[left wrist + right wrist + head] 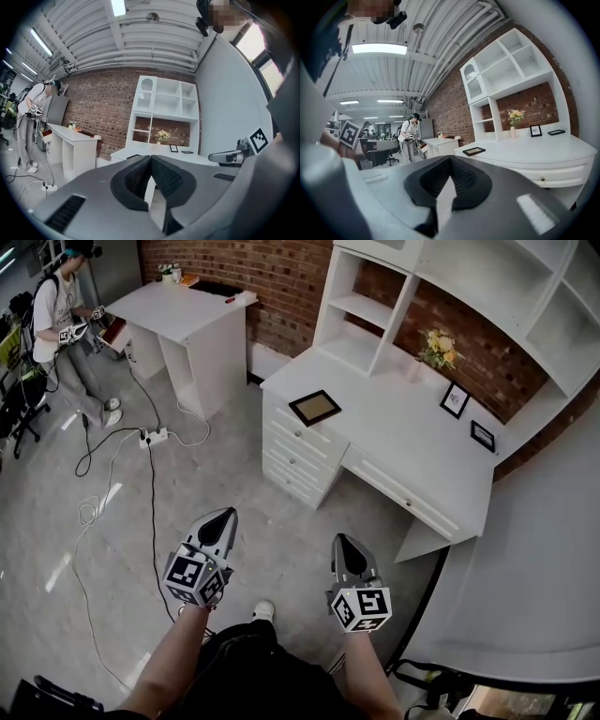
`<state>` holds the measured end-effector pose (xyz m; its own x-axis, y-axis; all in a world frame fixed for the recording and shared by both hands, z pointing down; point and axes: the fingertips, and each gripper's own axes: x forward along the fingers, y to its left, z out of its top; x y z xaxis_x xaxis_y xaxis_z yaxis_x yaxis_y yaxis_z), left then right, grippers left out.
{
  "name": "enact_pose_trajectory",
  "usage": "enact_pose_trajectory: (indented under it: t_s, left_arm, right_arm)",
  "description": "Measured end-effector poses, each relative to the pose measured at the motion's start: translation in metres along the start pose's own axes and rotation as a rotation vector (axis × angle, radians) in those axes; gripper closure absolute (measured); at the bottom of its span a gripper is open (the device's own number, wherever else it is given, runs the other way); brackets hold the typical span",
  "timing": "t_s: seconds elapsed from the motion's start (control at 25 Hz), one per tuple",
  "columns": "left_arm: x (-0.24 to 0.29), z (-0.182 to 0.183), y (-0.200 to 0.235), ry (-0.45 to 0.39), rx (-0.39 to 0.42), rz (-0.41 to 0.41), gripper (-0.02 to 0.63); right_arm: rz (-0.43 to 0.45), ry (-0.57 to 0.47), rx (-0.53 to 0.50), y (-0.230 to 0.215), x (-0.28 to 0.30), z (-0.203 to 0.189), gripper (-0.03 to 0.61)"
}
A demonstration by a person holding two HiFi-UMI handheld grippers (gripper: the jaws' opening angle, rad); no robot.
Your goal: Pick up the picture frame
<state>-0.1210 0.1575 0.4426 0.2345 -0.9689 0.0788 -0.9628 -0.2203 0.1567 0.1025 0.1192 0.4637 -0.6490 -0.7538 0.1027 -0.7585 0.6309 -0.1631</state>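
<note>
— White tabletop (403,442) against the brick wall (272,277), with shelves above it. Where is the picture frame?

— Most likely the picture frame (315,407) is the dark-edged one with the brown centre. It lies flat near the tabletop's front left corner, over the drawers. In the head view it sits at about twelve o'clock from the two grippers, well apart from both.

— Anything else close to it?

— Further along the tabletop, toward three o'clock from it, a small upright frame (455,399) stands and a flat dark frame (483,435) lies beside that. A vase of flowers (437,349) is at about one o'clock, by the wall.

— And the jaws?

— The left gripper (223,518) has its jaws clenched tip to tip with nothing between them. The right gripper (341,542) is the same, closed and empty. Both are out over the floor (281,474), pointing toward the tabletop.

— So how far along is it?

— I'd call it the very start. Nothing is grasped or touched. What's left is closing the gap, parting a pair of jaws, pinching the frame's edge and lifting. A flat frame offers little to bite on, so the edge nearest the tabletop's front looks easiest.

— Anyone else about?

— A person (56,315) stands far off at ten o'clock by another white table (187,310).
</note>
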Motion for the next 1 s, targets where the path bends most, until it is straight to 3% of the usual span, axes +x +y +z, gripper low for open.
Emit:
enact_pose_trajectory:
  t_s: [0.48, 1.0]
  left_arm:
    - [0.057, 0.002, 0.048, 0.004, -0.001, -0.013, 0.606]
    - [0.08, 0.001, 0.06, 0.006, -0.024, -0.028, 0.606]
  right_arm:
    - [-0.064, -0.026, 0.032, -0.026, 0.065, 0.001, 0.575]
    - [-0.115, -0.008, 0.03, -0.045, 0.083, 0.006, 0.575]
